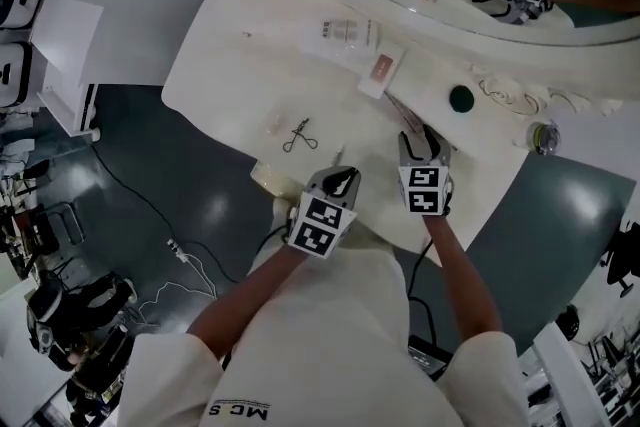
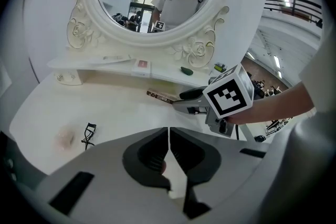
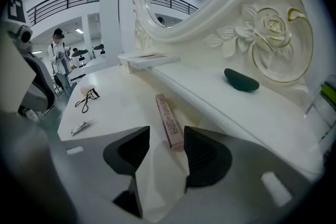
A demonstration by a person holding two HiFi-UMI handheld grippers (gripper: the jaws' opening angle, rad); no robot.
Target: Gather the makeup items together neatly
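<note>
- Left gripper [image 2: 169, 136]: jaws closed together, nothing held. It sits above the table's [image 1: 215, 65] front edge, beside the right gripper.
- Right gripper [image 3: 166, 140]: jaws wide apart. The near end of the slim box [image 3: 169, 119] lies between the jaw tips; the pads do not clamp it.
- Slim box: flat on the table, just in front of the shelf [image 3: 210, 97], pointing away from the right gripper.
- Curler [image 1: 299, 137]: on the table, left of both grippers, well apart from the slim box.
- Tweezers [image 3: 80, 127]: near the curler, towards the front edge.
- Green item [image 3: 241, 80]: on the shelf under the mirror frame [image 3: 273, 23].
- Pink box [image 1: 381, 68]: further along the shelf.
</note>
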